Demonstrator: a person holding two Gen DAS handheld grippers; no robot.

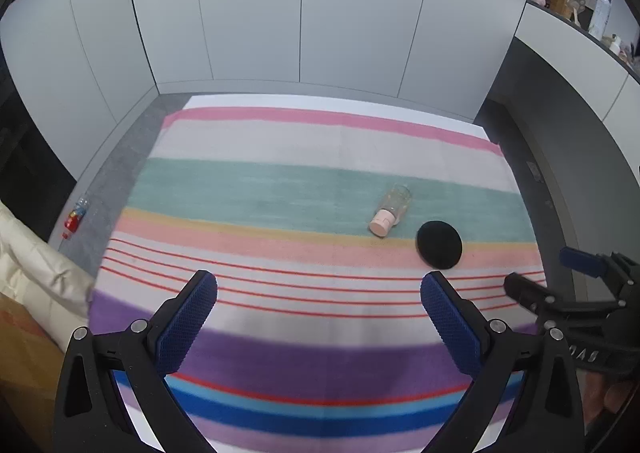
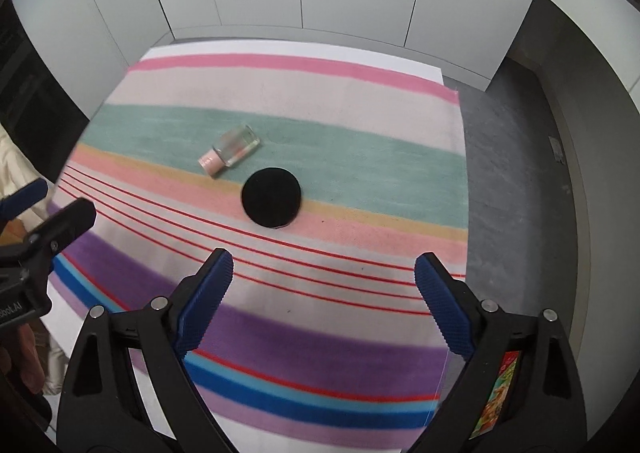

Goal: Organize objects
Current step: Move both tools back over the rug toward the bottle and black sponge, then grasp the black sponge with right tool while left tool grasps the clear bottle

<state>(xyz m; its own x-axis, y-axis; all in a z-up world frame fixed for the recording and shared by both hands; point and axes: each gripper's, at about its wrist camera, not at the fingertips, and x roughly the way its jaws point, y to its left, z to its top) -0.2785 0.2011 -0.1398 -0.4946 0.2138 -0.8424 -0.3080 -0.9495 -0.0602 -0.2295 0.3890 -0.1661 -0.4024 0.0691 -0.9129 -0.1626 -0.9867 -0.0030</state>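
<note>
Nearby, clear bottle (image 2: 234, 149) on its side beside black disc (image 2: 271, 197), striped cloth (image 2: 360, 157) underneath (both grippers' jaws apart, w/ nothing between).

White panelled walls (image 1: 256, 9), grey floor (image 2: 516, 189), striped cloth (image 1: 280, 181)
</note>
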